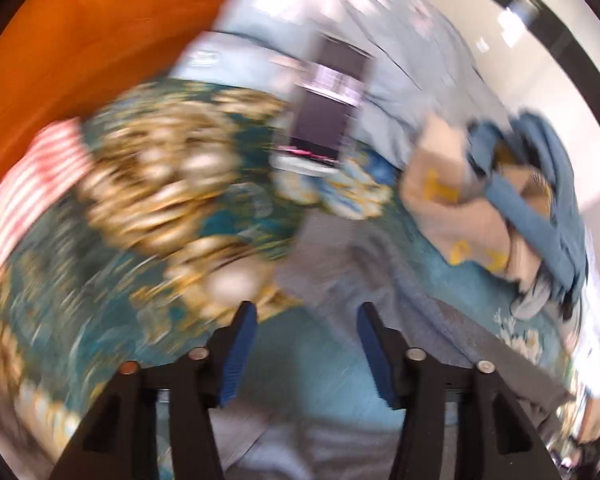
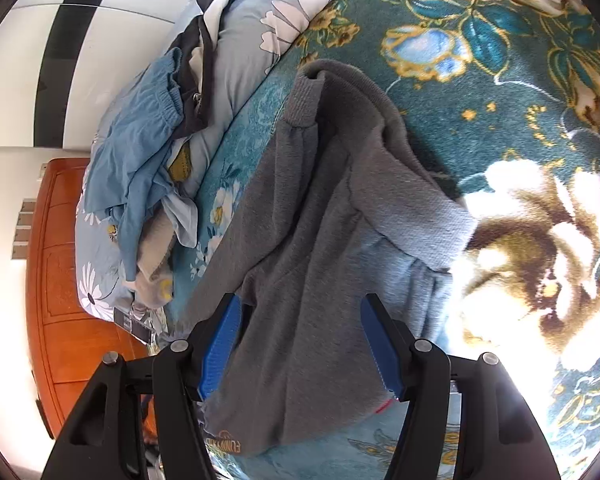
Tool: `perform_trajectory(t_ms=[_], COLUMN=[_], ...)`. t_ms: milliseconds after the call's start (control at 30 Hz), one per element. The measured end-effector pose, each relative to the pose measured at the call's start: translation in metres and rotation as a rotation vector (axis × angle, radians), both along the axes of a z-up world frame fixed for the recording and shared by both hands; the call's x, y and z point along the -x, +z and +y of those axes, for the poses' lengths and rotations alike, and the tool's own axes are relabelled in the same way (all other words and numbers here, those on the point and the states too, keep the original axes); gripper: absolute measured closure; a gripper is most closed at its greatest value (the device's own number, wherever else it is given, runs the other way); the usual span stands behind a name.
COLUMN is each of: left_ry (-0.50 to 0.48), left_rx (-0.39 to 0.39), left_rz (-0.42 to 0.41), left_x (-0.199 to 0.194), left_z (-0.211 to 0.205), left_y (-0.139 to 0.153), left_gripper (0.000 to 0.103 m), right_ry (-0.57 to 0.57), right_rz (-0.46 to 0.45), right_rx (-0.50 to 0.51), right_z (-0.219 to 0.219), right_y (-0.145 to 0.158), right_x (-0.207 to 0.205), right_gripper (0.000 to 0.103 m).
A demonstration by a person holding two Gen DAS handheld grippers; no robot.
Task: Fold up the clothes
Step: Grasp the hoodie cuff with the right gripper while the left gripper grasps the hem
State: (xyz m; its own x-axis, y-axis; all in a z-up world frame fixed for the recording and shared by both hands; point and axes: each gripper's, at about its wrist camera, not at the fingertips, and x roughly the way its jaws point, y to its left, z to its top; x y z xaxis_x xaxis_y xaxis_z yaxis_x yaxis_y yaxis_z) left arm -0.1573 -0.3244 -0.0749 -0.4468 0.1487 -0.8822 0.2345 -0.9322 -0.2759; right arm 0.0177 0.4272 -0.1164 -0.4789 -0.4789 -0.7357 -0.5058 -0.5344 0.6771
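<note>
Grey sweatpants (image 2: 320,216) lie partly folded on a teal floral blanket (image 2: 500,80), their ribbed cuff (image 2: 306,96) pointing away. My right gripper (image 2: 300,312) hovers open just above the pants' near end, nothing between its blue pads (image 2: 220,348). The left wrist view is motion-blurred: my left gripper (image 1: 306,320) stands open over the blanket (image 1: 100,260), with the grey fabric (image 1: 340,248) ahead and below it.
A heap of blue and beige clothes (image 2: 140,168) rests on a light floral duvet (image 2: 260,12) at the blanket's far side, and shows as a pile (image 1: 512,192) in the left view. An orange wooden headboard (image 2: 60,280) (image 1: 80,40) borders the bed. A red-white striped cloth (image 1: 32,184) lies left.
</note>
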Motion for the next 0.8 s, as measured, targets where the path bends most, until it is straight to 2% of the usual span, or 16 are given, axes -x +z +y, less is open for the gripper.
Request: perform_trajectory(t_ms=[100, 267, 400, 567, 667, 800], left_ry=[0.083, 0.182, 0.199, 0.237, 0.223, 0.215], left_rx=[0.013, -0.036, -0.065, -0.087, -0.071, -0.090], left_rz=[-0.049, -0.191, -0.278, -0.256, -0.250, -0.253], left_x=[-0.049, -0.106, -0.124, -0.122, -0.115, -0.110], left_z=[-0.025, -0.038, -0.030, -0.029, -0.026, -0.021], left_y=[-0.013, -0.062, -0.096, -0.100, -0.095, -0.092], left_gripper=[0.045, 0.045, 0.047, 0.047, 0.061, 0.086], right_ry=[-0.009, -0.046, -0.055, -0.110, -0.127, -0.128], right_rz=[0.015, 0.020, -0.007, -0.030, -0.043, -0.060], right_rx=[0.019, 0.032, 0.017, 0.021, -0.001, -0.012], right_z=[0.007, 0.019, 0.024, 0.031, 0.028, 0.017], right_y=[0.000, -0.005, -0.017, -0.037, -0.046, -0.049], right_x=[-0.011, -0.030, -0.042, -0.046, -0.038, -0.026], right_gripper=[0.039, 0.039, 0.039, 0.039, 0.042, 0.069])
